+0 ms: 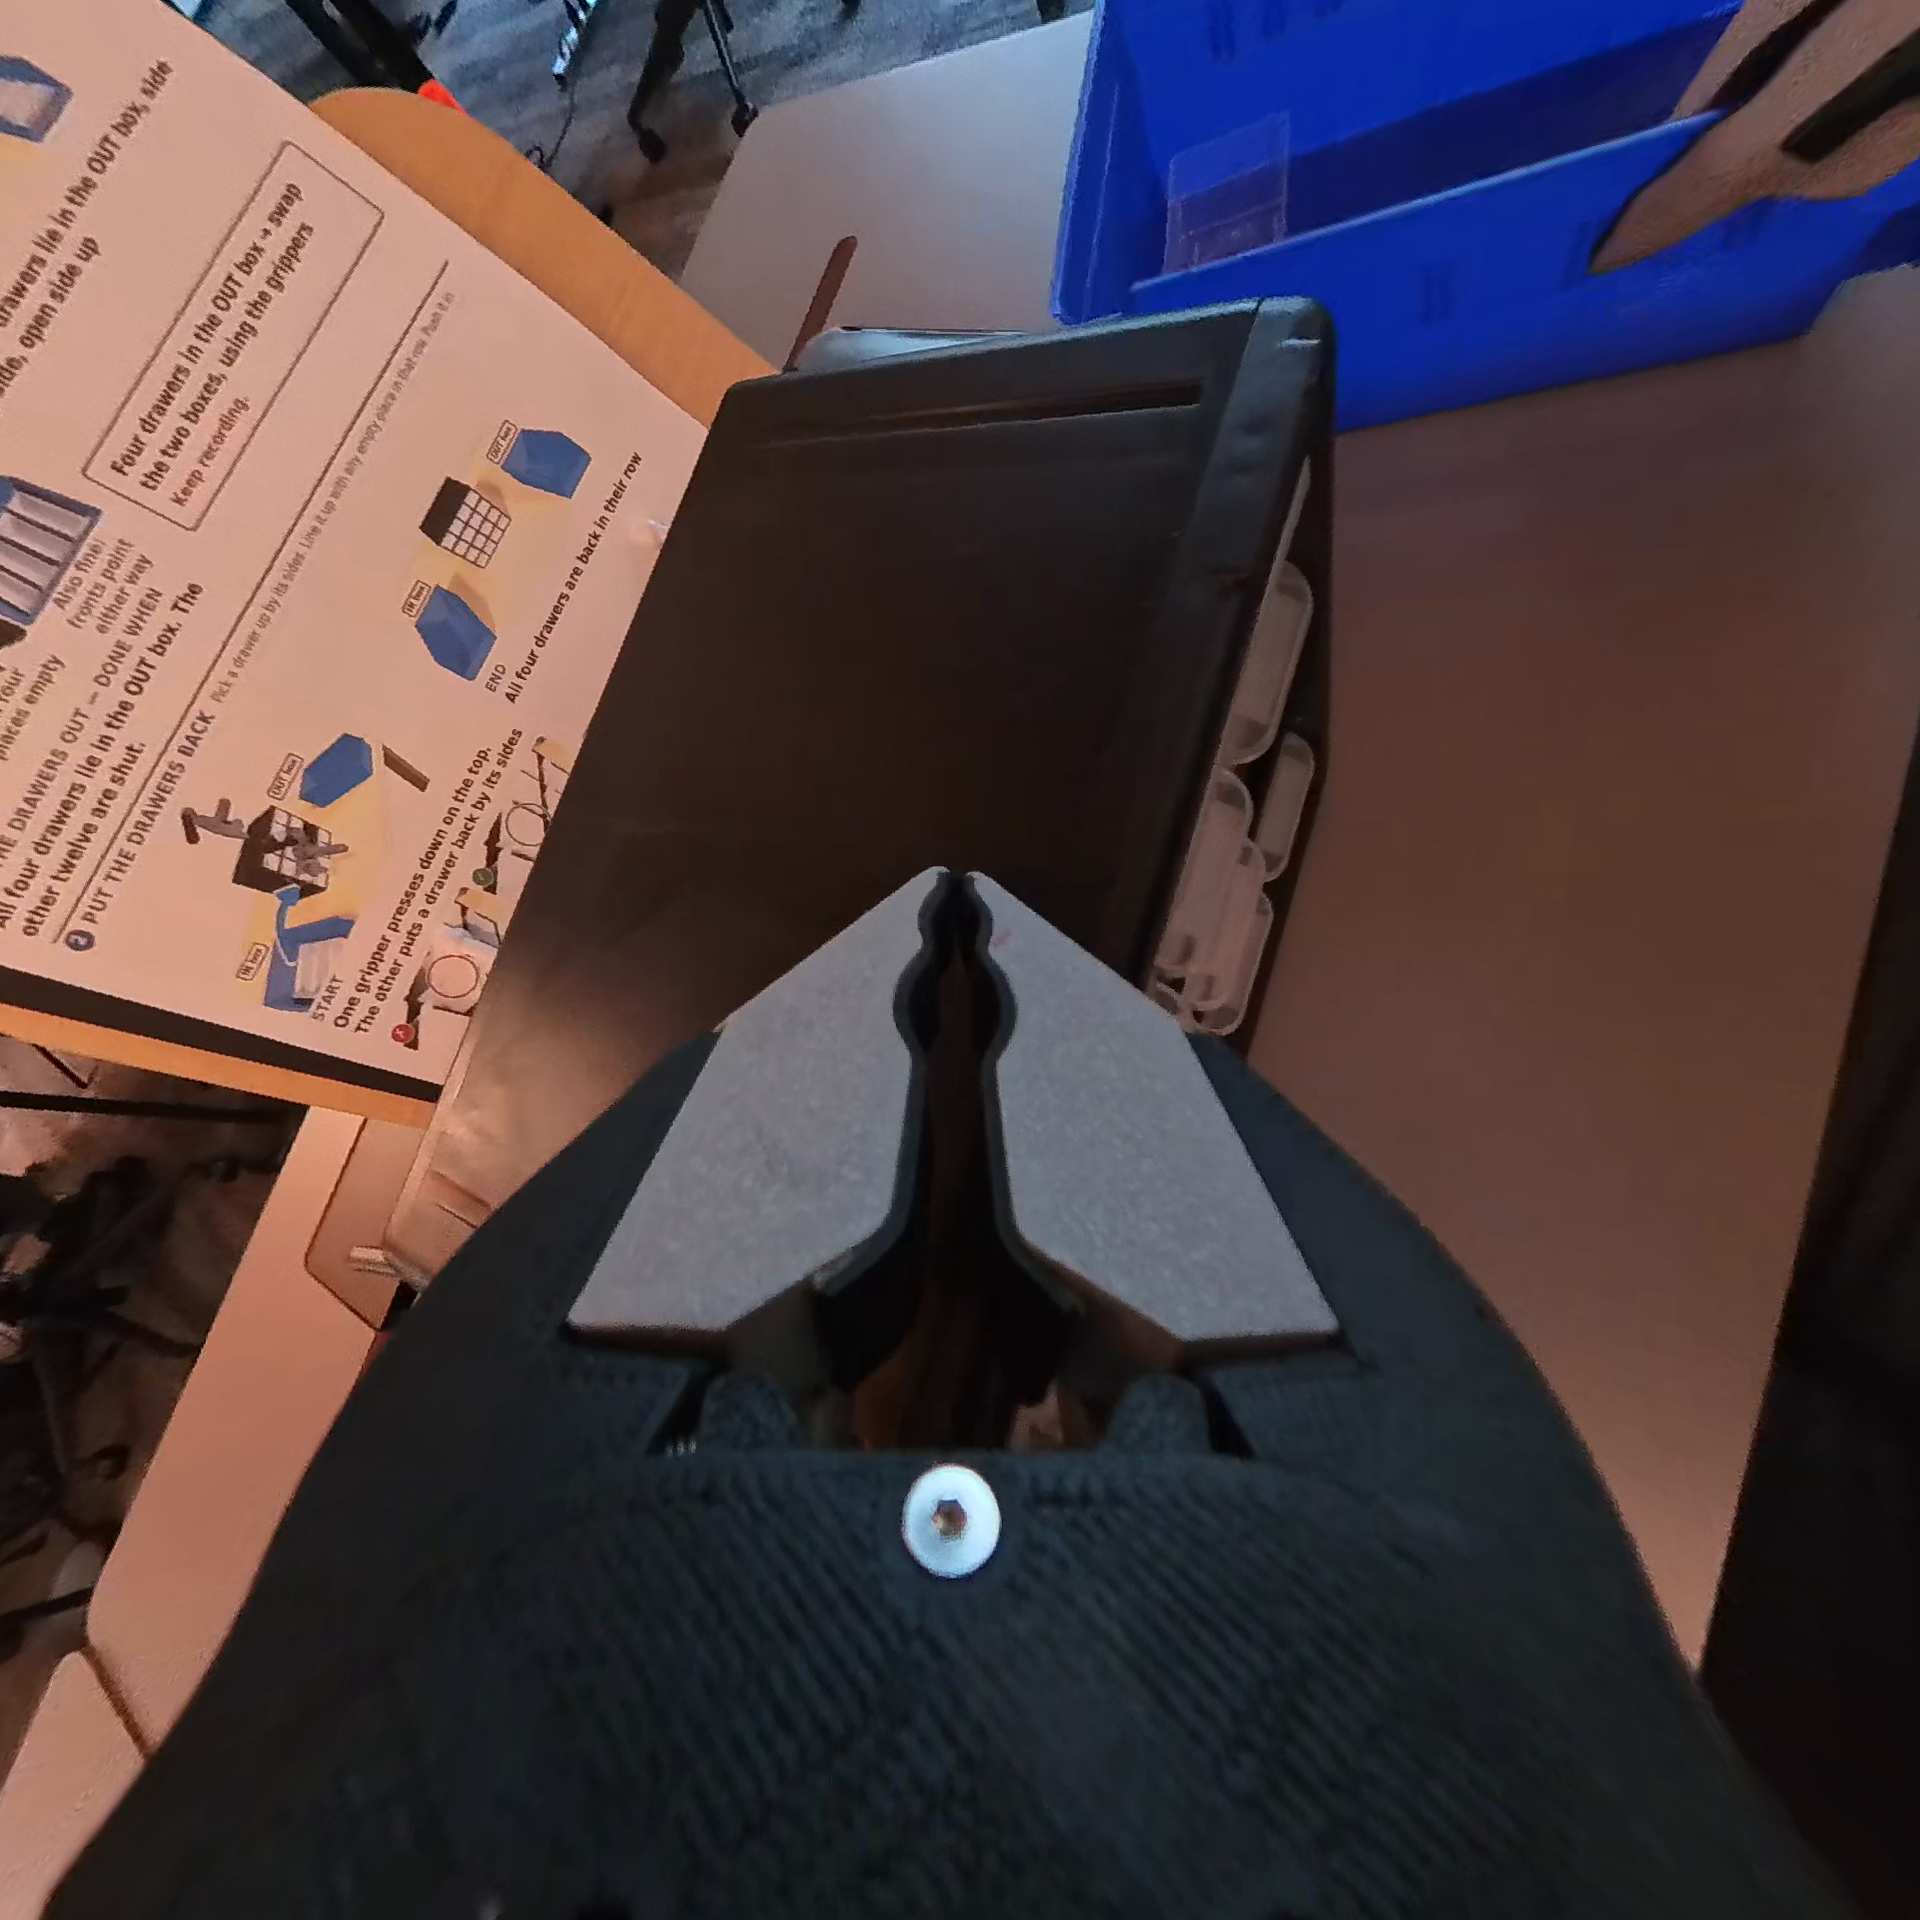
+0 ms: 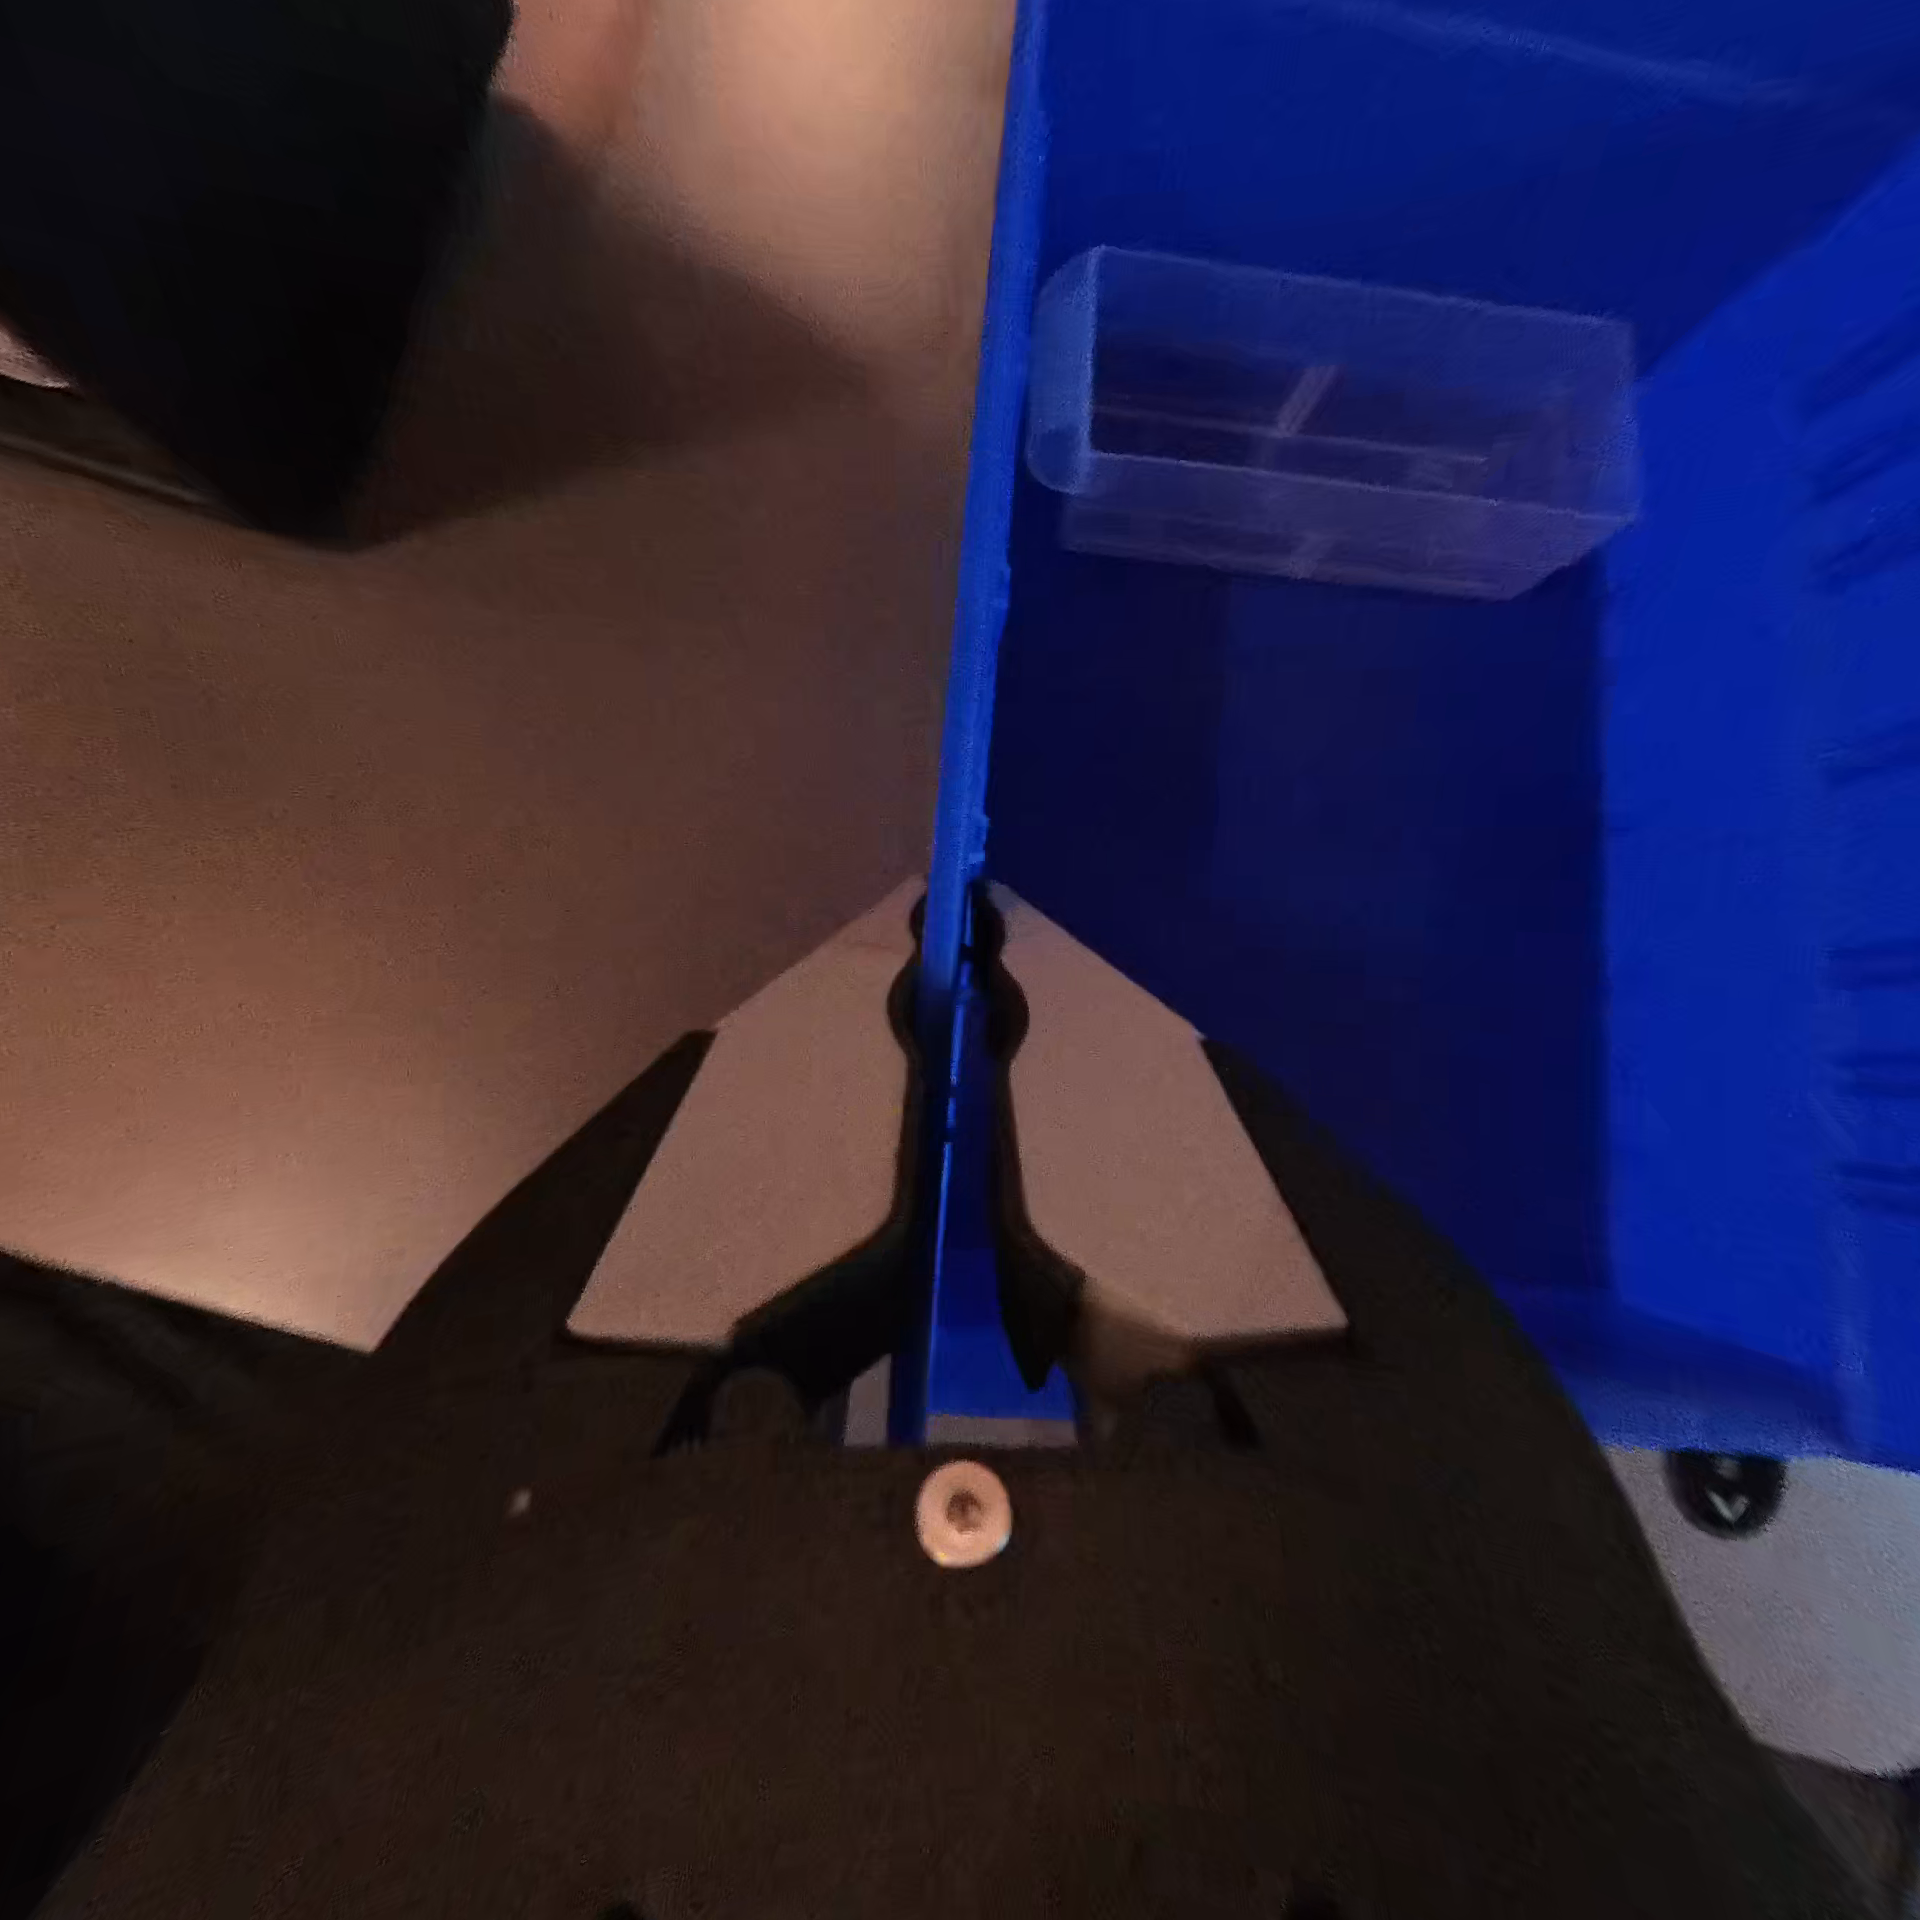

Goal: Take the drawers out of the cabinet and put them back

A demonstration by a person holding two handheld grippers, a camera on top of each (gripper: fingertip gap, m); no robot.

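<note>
The black cabinet (image 1: 914, 644) stands on the table, seen from above, with pale drawer fronts (image 1: 1247, 790) showing down its right face. My left gripper (image 1: 954, 883) is shut and empty, its tips over or on the cabinet's top near the front edge. My right gripper (image 2: 951, 904) is shut on the thin wall of a blue box (image 2: 977, 520). A clear drawer (image 2: 1330, 426) lies inside that box, open side up. The blue box also shows in the left wrist view (image 1: 1455, 187), with the right gripper's fingers (image 1: 1766, 135) on its rim.
An instruction sheet (image 1: 260, 520) on cardboard lies left of the cabinet. The beige table (image 1: 1558, 831) stretches right of the cabinet. A dark object (image 1: 1829, 1351) stands at the right edge. The cabinet's dark corner (image 2: 208, 208) shows in the right wrist view.
</note>
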